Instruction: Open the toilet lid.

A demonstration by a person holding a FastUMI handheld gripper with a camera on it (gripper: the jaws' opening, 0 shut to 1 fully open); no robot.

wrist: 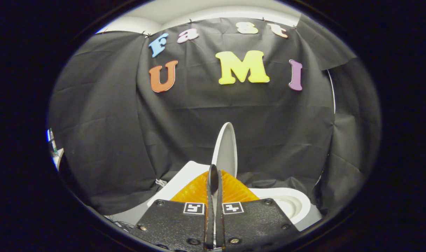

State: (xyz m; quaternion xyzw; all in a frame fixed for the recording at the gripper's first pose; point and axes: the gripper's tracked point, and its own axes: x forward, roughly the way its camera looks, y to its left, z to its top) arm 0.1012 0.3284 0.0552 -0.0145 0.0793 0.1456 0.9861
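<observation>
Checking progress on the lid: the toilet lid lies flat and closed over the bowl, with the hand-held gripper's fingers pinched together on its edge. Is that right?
Not quite. In the gripper view the toilet lid stands raised, nearly upright above the bowl, not flat and closed. The rest holds: the hand-held gripper has its fingers pinched together on the lid's edge.

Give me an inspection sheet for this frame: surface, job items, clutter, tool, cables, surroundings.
Surface: white toilet body, partly seen beside and behind the tool.
Job's things: toilet lid raised, standing near upright, edge-on just beyond the fingers; open bowl visible to the right.
Clutter: nothing seen.
Grippers: tool with fingers close together on the lid's lower edge; a real two-sided clamp cannot be confirmed.
Cables: thin white line running down the cloth at right; possibly a cord.
Surroundings: black cloth wall behind, white ceiling above.
</observation>
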